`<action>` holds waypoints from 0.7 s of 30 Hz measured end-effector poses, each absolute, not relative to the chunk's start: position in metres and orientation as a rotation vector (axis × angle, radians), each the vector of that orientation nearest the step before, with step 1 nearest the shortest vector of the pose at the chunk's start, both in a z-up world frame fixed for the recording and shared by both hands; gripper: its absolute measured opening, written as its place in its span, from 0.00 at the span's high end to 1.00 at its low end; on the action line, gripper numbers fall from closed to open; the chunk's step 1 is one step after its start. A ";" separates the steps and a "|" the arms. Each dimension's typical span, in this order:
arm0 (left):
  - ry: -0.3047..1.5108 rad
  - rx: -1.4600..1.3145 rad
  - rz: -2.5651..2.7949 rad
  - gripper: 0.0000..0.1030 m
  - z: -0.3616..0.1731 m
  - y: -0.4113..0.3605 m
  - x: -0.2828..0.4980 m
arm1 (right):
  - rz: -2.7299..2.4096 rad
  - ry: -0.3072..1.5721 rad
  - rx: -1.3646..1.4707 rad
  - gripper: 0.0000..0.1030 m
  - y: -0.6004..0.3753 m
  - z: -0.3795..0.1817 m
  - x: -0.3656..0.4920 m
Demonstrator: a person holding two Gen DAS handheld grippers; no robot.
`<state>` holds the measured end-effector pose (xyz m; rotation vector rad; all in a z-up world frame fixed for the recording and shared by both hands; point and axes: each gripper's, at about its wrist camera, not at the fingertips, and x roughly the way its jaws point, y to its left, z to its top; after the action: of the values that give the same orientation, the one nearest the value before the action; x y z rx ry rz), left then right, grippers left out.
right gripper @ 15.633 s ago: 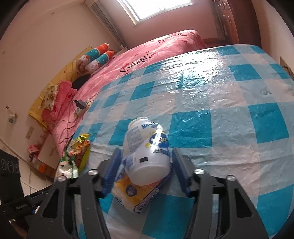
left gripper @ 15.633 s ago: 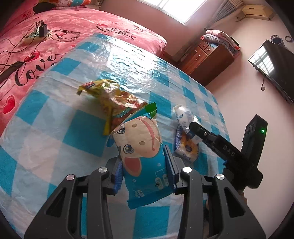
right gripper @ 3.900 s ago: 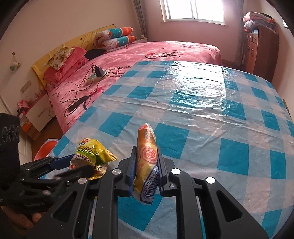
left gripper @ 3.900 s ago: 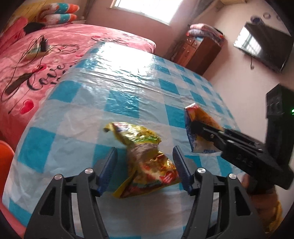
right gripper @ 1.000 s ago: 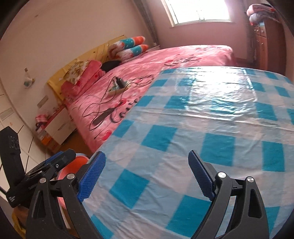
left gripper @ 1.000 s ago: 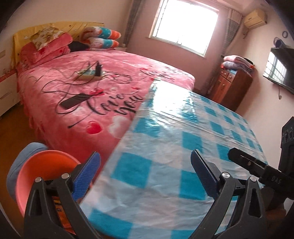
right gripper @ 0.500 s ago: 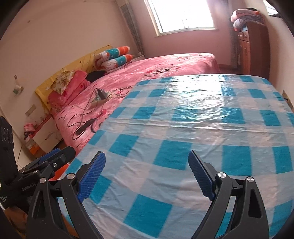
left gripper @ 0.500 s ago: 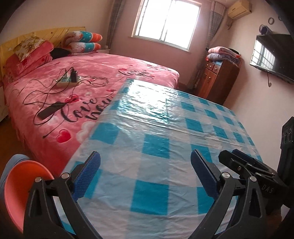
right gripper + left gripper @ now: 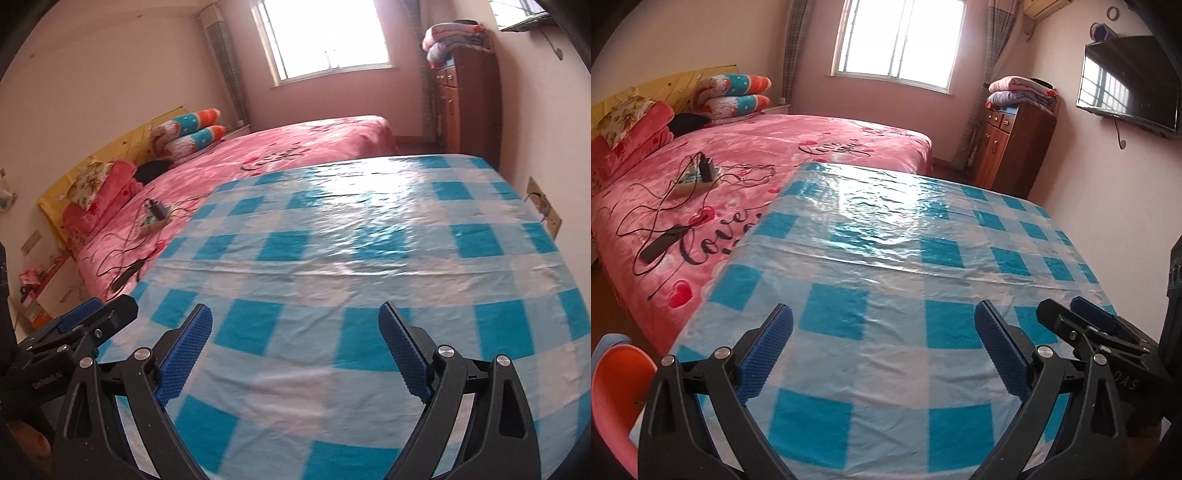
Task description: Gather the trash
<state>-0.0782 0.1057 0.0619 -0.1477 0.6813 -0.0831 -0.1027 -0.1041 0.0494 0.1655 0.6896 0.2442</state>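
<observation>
Gaping wide over the near edge of the checked tablecloth (image 9: 886, 258), the left gripper (image 9: 882, 347) has nothing between its blue pads (image 9: 764, 354); just to its right the right gripper (image 9: 295, 347) stands equally spread and bare above the same cloth; no wrapper or other trash shows on the cloth ahead of either; low at the left gripper's left sits an orange bin (image 9: 617, 391), its contents hidden; beyond that side lies a pink bed (image 9: 746, 155); further off, a bright window (image 9: 897, 40).
</observation>
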 end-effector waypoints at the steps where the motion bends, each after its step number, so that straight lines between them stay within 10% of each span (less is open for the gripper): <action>1: 0.683 -0.144 -0.087 0.04 0.062 0.101 -0.076 | 0.234 0.686 0.168 0.12 -0.109 0.049 -0.102; 21: 0.680 -0.020 -0.123 0.04 0.059 0.018 -0.050 | 0.084 0.624 0.182 0.12 -0.182 0.052 -0.104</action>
<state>-0.0498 0.0183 0.0591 -0.0196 0.6796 -0.1234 -0.1039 -0.1818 0.0525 0.1823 0.6240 0.0839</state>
